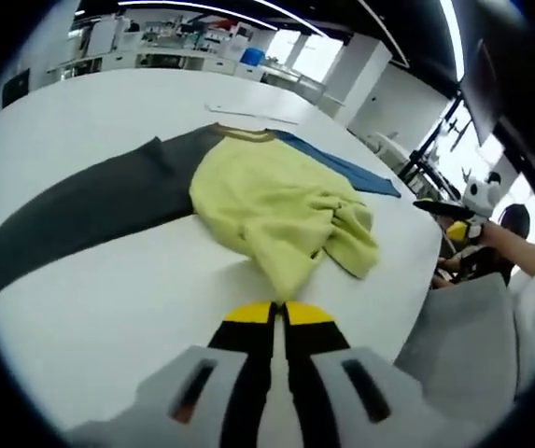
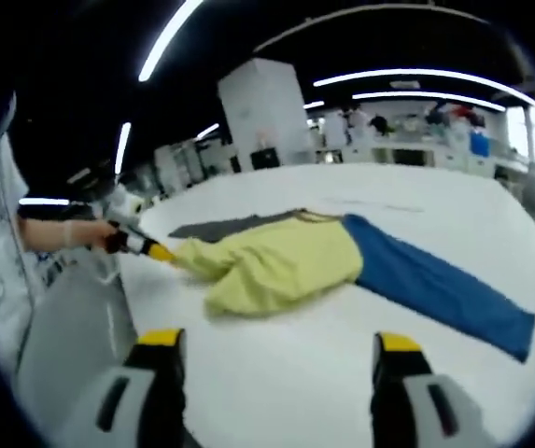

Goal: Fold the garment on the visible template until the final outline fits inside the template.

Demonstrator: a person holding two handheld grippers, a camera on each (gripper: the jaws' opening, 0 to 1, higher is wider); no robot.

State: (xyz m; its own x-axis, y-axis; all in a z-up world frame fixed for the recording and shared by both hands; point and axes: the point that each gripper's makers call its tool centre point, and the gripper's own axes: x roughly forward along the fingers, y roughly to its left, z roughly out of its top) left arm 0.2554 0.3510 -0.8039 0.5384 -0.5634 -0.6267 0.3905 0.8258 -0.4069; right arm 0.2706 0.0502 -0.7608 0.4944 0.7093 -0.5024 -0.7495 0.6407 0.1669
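The garment lies spread on the white table point(image 1: 108, 308). Its yellow body point(image 1: 267, 201) is bunched and folded over, a dark grey sleeve point(image 1: 80, 210) runs left, and a blue sleeve point(image 1: 346, 170) runs right. My left gripper point(image 1: 279, 311) is shut, its yellow tips pinching the near edge of the yellow cloth. From the right gripper view, the left gripper point(image 2: 160, 250) holds a drawn-out point of the yellow body point(image 2: 276, 261), with the blue sleeve point(image 2: 435, 280) stretched to the right. My right gripper point(image 2: 276, 345) hangs open above bare table, short of the garment.
A flat white sheet point(image 1: 248, 114) lies on the table beyond the collar. The table edge runs close by on the right, with grey fabric point(image 1: 463, 341) below it and a panda toy point(image 1: 480, 196) near a seated person. A hand point(image 2: 62, 231) holds the left gripper. Benches line the far wall.
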